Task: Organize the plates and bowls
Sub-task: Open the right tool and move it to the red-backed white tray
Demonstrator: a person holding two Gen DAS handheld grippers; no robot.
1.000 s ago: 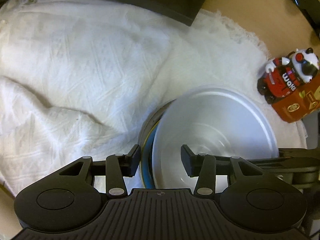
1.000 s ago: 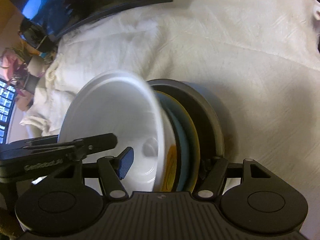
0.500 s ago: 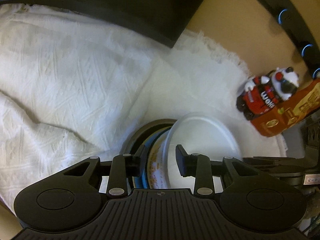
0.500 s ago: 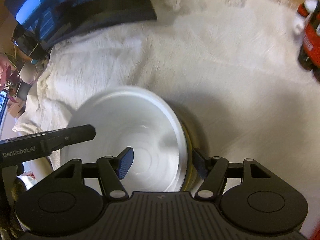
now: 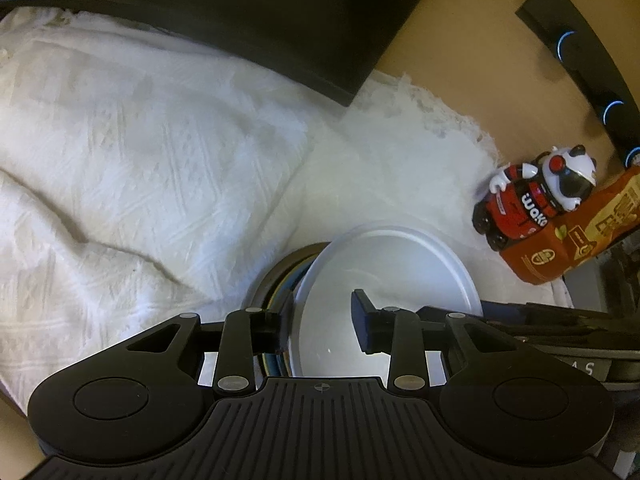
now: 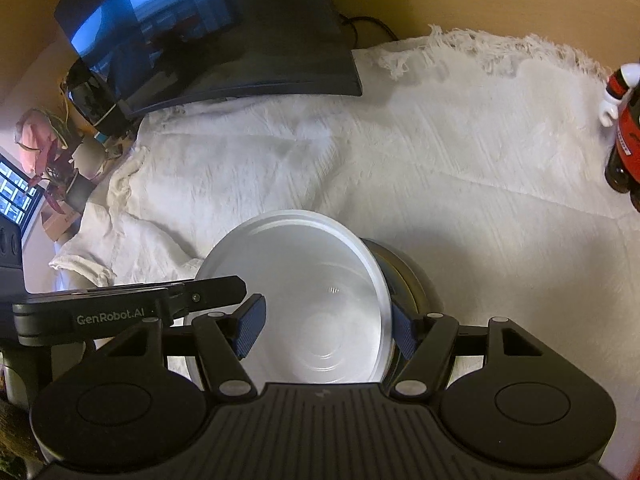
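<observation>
A white bowl (image 5: 384, 272) (image 6: 304, 280) sits nested on a stack of plates (image 5: 276, 276) (image 6: 408, 272) with grey, blue and yellow rims. The stack hangs slightly tilted just above the white cloth. My left gripper (image 5: 320, 330) is shut on the stack's near rim, one finger outside the plates and the other inside the bowl. From the opposite side my right gripper (image 6: 326, 332) is shut on the same stack, its blue pads one inside the bowl and one beyond the rim. One finger (image 6: 216, 290) of the left gripper shows at the bowl's left edge.
A rumpled white cloth (image 5: 140, 160) covers the table. At the back stands a dark monitor (image 6: 208, 28). A red and white toy figure (image 5: 532, 200) and an orange packet (image 5: 580, 240) stand to the right. A pink plant (image 6: 44, 148) is far left.
The stack has tipped from standing nearly on edge to nearly level and has risen with the right gripper. The left jaws have closed from wide onto the rim.
</observation>
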